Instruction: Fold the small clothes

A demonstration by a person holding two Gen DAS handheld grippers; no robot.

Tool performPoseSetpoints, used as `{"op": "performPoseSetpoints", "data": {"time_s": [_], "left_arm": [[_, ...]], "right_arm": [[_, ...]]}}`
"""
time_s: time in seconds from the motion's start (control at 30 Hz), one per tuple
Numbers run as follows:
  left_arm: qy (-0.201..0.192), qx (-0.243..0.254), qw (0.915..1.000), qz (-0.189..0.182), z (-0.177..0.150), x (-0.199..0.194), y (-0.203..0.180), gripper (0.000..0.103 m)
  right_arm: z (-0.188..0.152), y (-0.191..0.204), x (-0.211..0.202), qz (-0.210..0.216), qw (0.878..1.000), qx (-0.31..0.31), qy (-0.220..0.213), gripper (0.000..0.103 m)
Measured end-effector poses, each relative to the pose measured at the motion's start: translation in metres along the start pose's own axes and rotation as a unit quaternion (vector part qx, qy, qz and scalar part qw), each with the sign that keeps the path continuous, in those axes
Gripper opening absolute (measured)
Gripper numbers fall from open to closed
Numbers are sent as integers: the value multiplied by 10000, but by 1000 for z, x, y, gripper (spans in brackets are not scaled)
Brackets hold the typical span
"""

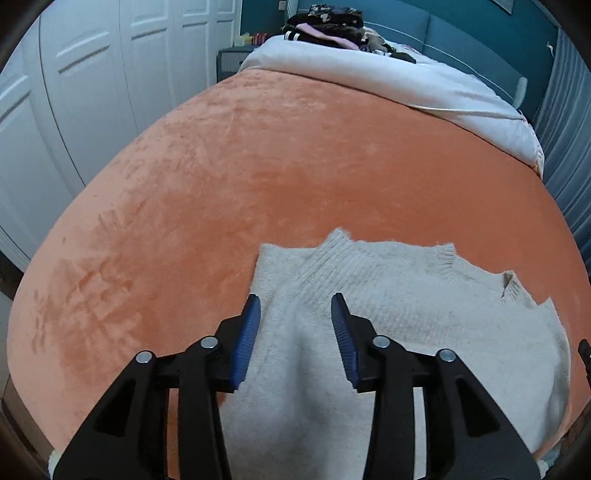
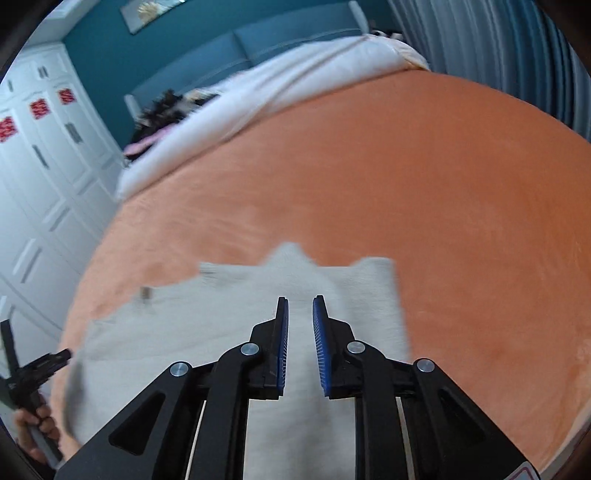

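Observation:
A cream knitted sweater (image 1: pixel 388 295) lies flat on the orange bed cover (image 1: pixel 258 166), its ribbed collar and cuffs toward the far side. My left gripper (image 1: pixel 294 297) hovers over the sweater's left part, open, with only the flat knit below showing between its blue pads. In the right wrist view the same sweater (image 2: pixel 221 332) is blurred. My right gripper (image 2: pixel 300 299) hangs above its right part, jaws a narrow gap apart with nothing pinched between them. A hand (image 2: pixel 35 424) on the left tool's handle shows at that view's lower left.
A white duvet (image 1: pixel 369 74) is bunched across the far end of the bed, with a pile of dark and pink clothes (image 1: pixel 325 22) behind it. White wardrobe doors (image 1: pixel 92 74) stand on the left, grey curtains (image 2: pixel 498 44) on the right. Orange cover (image 2: pixel 406 184) stretches beyond the sweater.

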State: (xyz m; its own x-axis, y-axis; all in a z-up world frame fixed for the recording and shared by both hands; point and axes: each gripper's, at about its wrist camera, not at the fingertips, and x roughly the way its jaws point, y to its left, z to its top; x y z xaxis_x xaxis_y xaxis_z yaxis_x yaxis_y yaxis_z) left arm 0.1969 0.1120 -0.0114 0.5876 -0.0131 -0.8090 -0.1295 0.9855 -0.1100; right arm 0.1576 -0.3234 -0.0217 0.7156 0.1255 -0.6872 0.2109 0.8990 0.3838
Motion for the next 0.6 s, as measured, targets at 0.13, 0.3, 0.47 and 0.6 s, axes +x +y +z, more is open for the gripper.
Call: {"op": "performPoseSetpoints", "data": {"time_s": [0.13, 0.3, 0.47, 0.6], "left_arm": [[283, 163, 9995, -25, -1, 24, -30, 40], [616, 223, 9974, 288, -7, 72, -36, 43], [557, 175, 9982, 94, -6, 43, -34, 42], [571, 166, 9982, -92, -31, 14, -30, 42]], "right_arm": [[-22, 68, 50, 354, 9947, -692, 671, 17], [-44, 99, 100, -63, 9845, -1311, 1160, 16], [-41, 107, 73, 373, 9879, -1175, 940, 16], [-70, 96, 73, 105, 9860, -1237, 1111, 13]]}}
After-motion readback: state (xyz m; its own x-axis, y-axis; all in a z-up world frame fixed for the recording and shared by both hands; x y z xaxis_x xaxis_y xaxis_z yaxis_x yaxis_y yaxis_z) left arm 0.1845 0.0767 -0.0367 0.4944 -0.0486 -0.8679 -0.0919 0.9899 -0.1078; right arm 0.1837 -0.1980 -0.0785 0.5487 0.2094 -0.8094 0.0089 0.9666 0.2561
